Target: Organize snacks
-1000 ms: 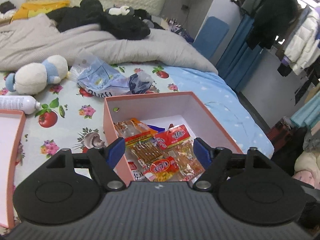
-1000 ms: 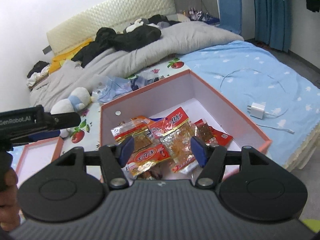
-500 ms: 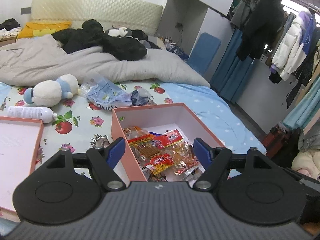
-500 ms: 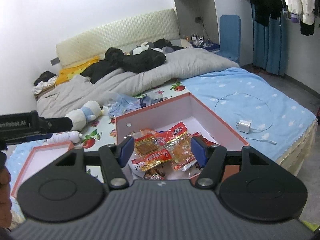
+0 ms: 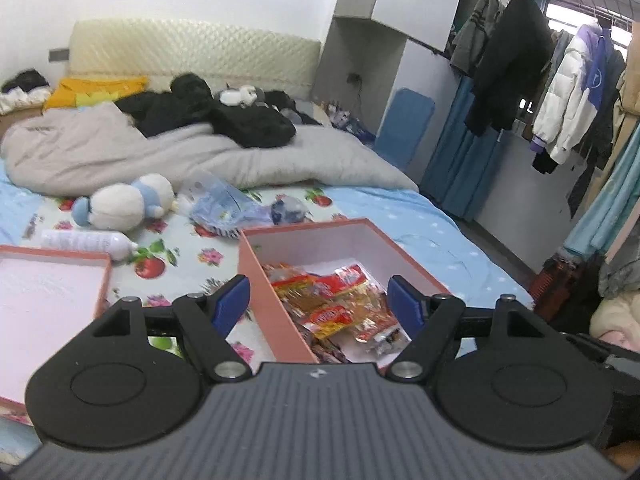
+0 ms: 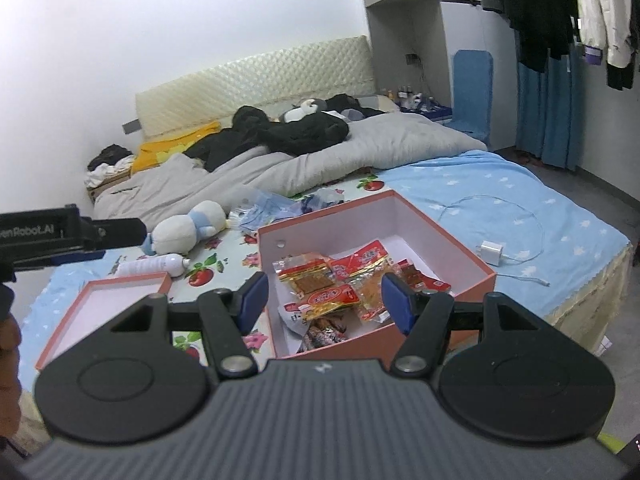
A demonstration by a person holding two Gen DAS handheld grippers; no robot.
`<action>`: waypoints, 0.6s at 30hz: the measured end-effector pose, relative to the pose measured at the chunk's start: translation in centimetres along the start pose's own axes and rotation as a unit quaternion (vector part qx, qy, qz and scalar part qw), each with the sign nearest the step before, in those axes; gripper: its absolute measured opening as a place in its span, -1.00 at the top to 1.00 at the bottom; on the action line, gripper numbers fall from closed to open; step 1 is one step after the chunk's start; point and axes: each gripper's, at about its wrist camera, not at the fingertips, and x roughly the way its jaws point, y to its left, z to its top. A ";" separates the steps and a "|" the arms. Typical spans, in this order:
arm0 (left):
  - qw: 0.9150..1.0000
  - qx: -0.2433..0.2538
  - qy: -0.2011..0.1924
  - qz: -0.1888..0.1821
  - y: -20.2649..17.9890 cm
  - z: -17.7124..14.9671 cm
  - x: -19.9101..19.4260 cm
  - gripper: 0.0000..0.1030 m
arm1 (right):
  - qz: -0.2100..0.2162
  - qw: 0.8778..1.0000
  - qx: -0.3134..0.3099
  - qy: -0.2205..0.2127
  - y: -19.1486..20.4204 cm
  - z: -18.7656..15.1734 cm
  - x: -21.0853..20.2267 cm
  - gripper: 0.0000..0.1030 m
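Pink box (image 6: 436, 236): one, many snack packets (image 6: 332, 280) | lid (image 6: 100, 304): one | left gripper (image 5: 319, 305), right gripper (image 6: 324, 296): fingers apart, empty

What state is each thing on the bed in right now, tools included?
Pink box: open, no lid on, upright.
Snack packets: loose in a heap inside the box.
Box lid: lying inside-up, left of the box, apart from it.
White bottle: lying on its side.
Plush toy: lying on its side.
Charger: on the blue sheet, cable attached.
Left tool: open, empty.
Right tool: open, empty.
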 end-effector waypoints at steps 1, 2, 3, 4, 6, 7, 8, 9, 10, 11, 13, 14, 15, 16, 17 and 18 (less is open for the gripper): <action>1.000 -0.001 0.000 0.003 0.1 -0.1 0.0 -0.62 | -0.001 1.000 0.002 0.001 -0.2 0.0 0.0 -0.26; 1.000 -0.005 0.003 0.002 0.2 -0.2 0.0 -0.62 | -0.001 1.000 0.006 0.004 -0.5 0.1 0.2 -0.26; 1.000 -0.009 0.001 -0.002 0.3 -0.4 -0.1 -0.62 | 0.001 1.000 0.011 0.008 -0.7 0.1 0.3 -0.26; 1.000 -0.012 -0.001 -0.006 0.4 -0.5 -0.2 -0.62 | 0.001 1.000 0.013 0.011 -0.7 0.0 0.3 -0.26; 1.000 -0.013 0.003 -0.002 0.4 -0.7 -0.1 -0.62 | 0.001 1.000 0.008 0.013 -0.7 -0.3 0.4 -0.26; 1.000 -0.011 0.003 0.002 0.4 -0.8 0.0 -0.62 | 0.001 1.000 0.006 0.015 -0.6 -0.4 0.5 -0.26; 1.000 -0.010 0.002 0.004 0.3 -0.9 -0.1 -0.62 | 0.002 1.000 0.004 0.016 -0.6 -0.6 0.4 -0.26; 1.000 -0.008 0.002 0.007 0.3 -1.0 -0.2 -0.62 | 0.002 1.000 0.004 0.018 -0.7 -0.7 0.4 -0.26; 1.000 -0.007 0.001 0.010 0.4 -1.0 -0.2 -0.62 | 0.001 1.000 0.004 0.019 -0.8 -0.8 0.3 -0.26; 1.000 -0.006 -0.001 0.012 0.4 -1.0 -0.3 -0.62 | 0.000 1.000 0.004 0.017 -0.8 -0.9 0.3 -0.26; 1.000 -0.006 -0.005 0.015 0.5 -1.1 -0.6 -0.63 | -0.001 1.000 0.003 0.014 -0.8 -1.0 0.0 -0.26; 1.000 -0.004 -0.006 0.015 0.6 -1.2 -0.7 -0.63 | -0.001 1.000 0.004 0.012 -0.8 -1.0 -0.1 -0.26; 1.000 -0.003 -0.003 0.017 0.6 -1.3 -0.8 -0.63 | 0.000 1.000 0.005 0.010 -0.7 -1.1 -0.3 -0.26; 1.000 -0.001 -0.002 0.020 0.6 -1.3 -0.9 -0.63 | 0.002 1.000 0.004 0.010 -0.7 -1.2 -0.4 -0.26; 1.000 0.004 -0.005 0.023 0.5 -1.4 -1.1 -0.63 | 0.007 1.000 0.002 0.012 -0.6 -1.2 -0.5 -0.26; 1.000 0.010 -0.009 0.027 0.5 -1.7 -1.3 -0.64 | 0.012 1.000 0.000 0.014 -0.6 -1.3 -0.6 -0.26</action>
